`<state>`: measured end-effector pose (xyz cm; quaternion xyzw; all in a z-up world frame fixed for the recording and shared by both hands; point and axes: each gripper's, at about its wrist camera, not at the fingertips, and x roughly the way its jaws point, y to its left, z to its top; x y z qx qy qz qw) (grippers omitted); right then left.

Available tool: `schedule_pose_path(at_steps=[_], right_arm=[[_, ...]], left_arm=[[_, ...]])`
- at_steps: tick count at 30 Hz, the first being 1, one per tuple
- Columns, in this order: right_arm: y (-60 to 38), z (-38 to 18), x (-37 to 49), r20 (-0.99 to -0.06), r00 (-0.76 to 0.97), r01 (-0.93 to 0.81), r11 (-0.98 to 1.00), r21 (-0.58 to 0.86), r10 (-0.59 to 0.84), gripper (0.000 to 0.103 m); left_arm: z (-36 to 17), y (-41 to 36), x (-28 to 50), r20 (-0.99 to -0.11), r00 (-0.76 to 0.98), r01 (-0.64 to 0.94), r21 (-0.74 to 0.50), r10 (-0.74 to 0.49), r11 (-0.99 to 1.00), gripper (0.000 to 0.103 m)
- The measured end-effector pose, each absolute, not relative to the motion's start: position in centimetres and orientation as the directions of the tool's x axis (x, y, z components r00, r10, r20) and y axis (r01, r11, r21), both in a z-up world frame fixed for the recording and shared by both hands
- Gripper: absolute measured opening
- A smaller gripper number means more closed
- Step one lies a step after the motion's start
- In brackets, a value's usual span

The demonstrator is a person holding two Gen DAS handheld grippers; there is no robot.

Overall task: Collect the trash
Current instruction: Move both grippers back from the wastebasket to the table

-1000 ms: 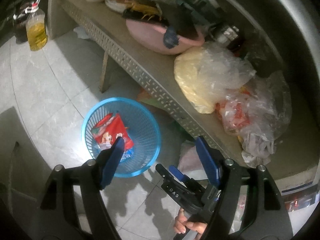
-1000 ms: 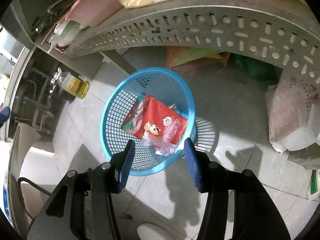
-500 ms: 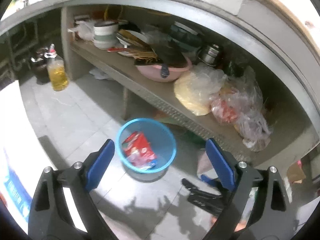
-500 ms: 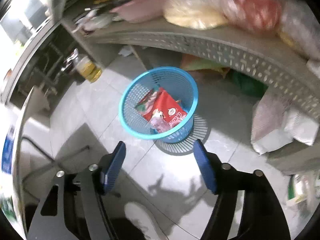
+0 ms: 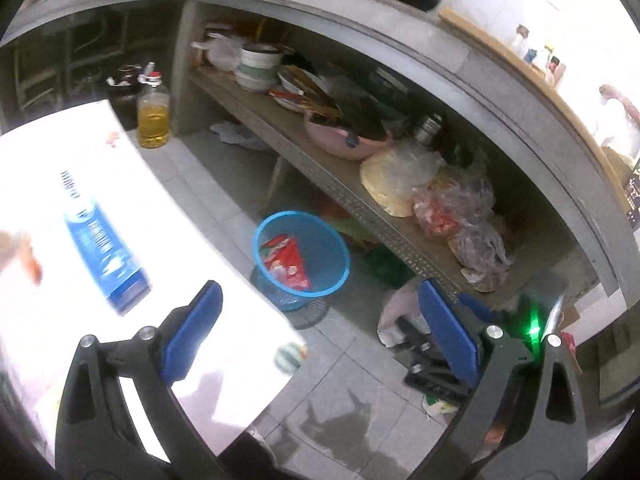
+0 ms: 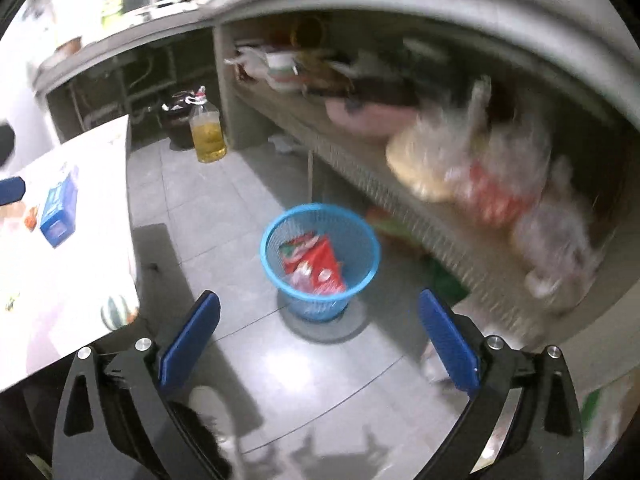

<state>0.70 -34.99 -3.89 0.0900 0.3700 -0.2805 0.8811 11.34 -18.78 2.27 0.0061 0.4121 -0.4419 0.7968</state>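
Both grippers are seen with jaws opening wide and nothing between the blue pads: the left gripper [image 5: 316,330] and the right gripper [image 6: 318,334] are held above the tiled floor, angled down. With both empty, the step in hand is judged to be a reach for the next piece of trash. It would be done well if the jaws were kept wide until a pad sits on each side of the item, and closed only then; thin wrappers are likely to crumple and slip if pinched at an edge.

To the left of the grippers, a white table [image 5: 48,184] is seen with a blue box [image 6: 59,210] lying on it; whether this counts as trash cannot be told.

Ahead of and below the jaws stands the basket [image 6: 362,236], blue and open-topped. Red wrappers [image 6: 316,264] already lie in it, with room left.

Beyond it, to the right, a shelf [image 5: 344,194] holds plastic bags [image 5: 452,204] and a pink bowl [image 5: 344,144]. Farther left, an oil bottle [image 6: 207,132], partly full, stands on the floor.
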Motion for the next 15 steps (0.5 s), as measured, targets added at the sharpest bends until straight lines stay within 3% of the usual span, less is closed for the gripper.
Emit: schedule_pose_path(at_steps=[5,9,15], right_arm=[[-32.4,0.2,-0.2,-0.595,0.644,0.540,0.837,-0.092,-0.481,0.096],[-30.6,1.7,-1.0,-0.533,0.766,0.433,0.901,0.016,-0.358,0.096],[-27.2,2.6,0.2,-0.525,0.814,0.336,0.939,0.073,-0.250,0.096]], left_arm=[[2.3,-14.1,10.0,-0.633,0.289,0.701,-0.372,-0.718,0.609,0.094],[1.4,-10.6,8.6,-0.642,0.303,0.679,-0.374,-0.705,0.632,0.094],[0.4,-4.5,6.9,-0.603,0.364,0.631,-0.402,-0.710,0.664,0.094]])
